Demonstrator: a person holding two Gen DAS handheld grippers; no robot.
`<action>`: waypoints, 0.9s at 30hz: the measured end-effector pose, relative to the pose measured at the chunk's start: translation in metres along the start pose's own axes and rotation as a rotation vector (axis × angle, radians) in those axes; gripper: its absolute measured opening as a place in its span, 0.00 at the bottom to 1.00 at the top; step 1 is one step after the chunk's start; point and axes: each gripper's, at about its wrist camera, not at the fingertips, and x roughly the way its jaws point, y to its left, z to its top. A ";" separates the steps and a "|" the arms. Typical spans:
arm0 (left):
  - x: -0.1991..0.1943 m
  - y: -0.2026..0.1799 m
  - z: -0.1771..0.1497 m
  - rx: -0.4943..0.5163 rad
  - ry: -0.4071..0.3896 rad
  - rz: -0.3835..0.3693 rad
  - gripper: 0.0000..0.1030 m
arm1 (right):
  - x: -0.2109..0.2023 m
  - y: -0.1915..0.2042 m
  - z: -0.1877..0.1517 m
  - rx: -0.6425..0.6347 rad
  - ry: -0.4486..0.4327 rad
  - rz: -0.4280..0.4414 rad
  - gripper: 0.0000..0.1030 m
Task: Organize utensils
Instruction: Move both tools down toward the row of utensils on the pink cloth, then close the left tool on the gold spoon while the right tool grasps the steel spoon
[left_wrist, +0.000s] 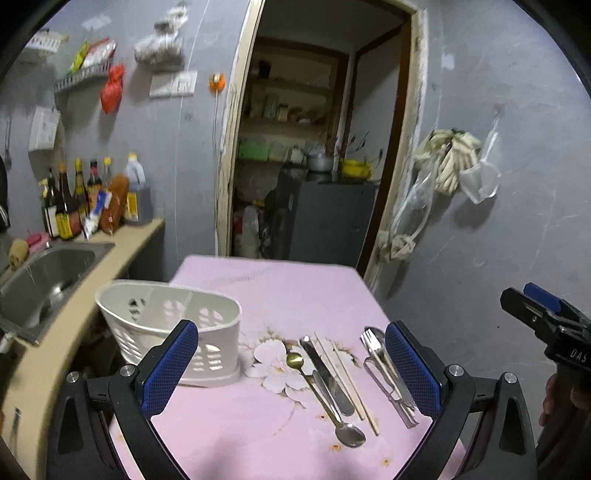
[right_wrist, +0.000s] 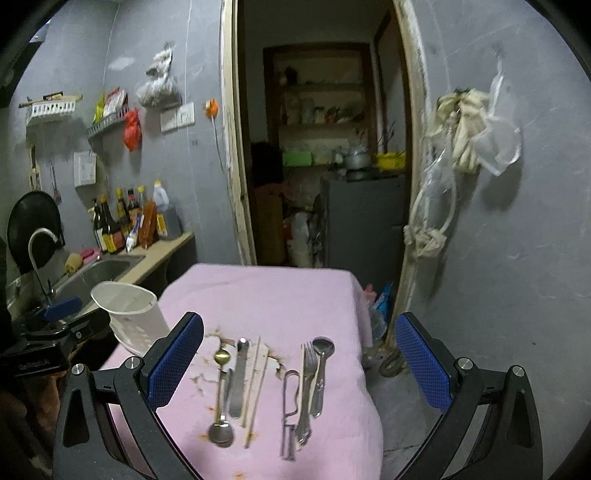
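Observation:
On the pink-clothed table (left_wrist: 295, 288) (right_wrist: 266, 295) lie two groups of utensils. One group holds a gold spoon (left_wrist: 295, 360) (right_wrist: 222, 357), a knife (left_wrist: 325, 373) (right_wrist: 238, 380), chopsticks (left_wrist: 347, 380) (right_wrist: 256, 384) and a silver spoon (left_wrist: 349, 434) (right_wrist: 221, 432). The other holds a fork (right_wrist: 308, 380), a spoon (right_wrist: 322, 365) and a peeler (right_wrist: 290, 410). A white slotted basket (left_wrist: 170, 325) (right_wrist: 129, 314) stands at the table's left edge. My left gripper (left_wrist: 291, 369) (right_wrist: 70, 319) is open above the near table, holding nothing. My right gripper (right_wrist: 299, 363) (left_wrist: 532, 302) is open too, over the utensils.
A steel sink (left_wrist: 48, 273) in a beige counter adjoins the table's left side, with sauce bottles (left_wrist: 85, 199) at its back. A grey wall with hanging bags (right_wrist: 469, 133) is close on the right. Beyond the table's far edge a doorway (left_wrist: 317, 147) opens.

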 end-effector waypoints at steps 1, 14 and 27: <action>0.012 -0.001 -0.002 -0.013 0.021 0.005 0.99 | 0.013 -0.007 -0.001 0.000 0.020 0.010 0.99; 0.126 -0.005 -0.037 -0.056 0.178 0.038 0.97 | 0.154 -0.044 -0.045 0.067 0.232 0.124 0.76; 0.208 0.001 -0.057 -0.065 0.353 0.052 0.50 | 0.227 -0.044 -0.086 0.093 0.431 0.181 0.34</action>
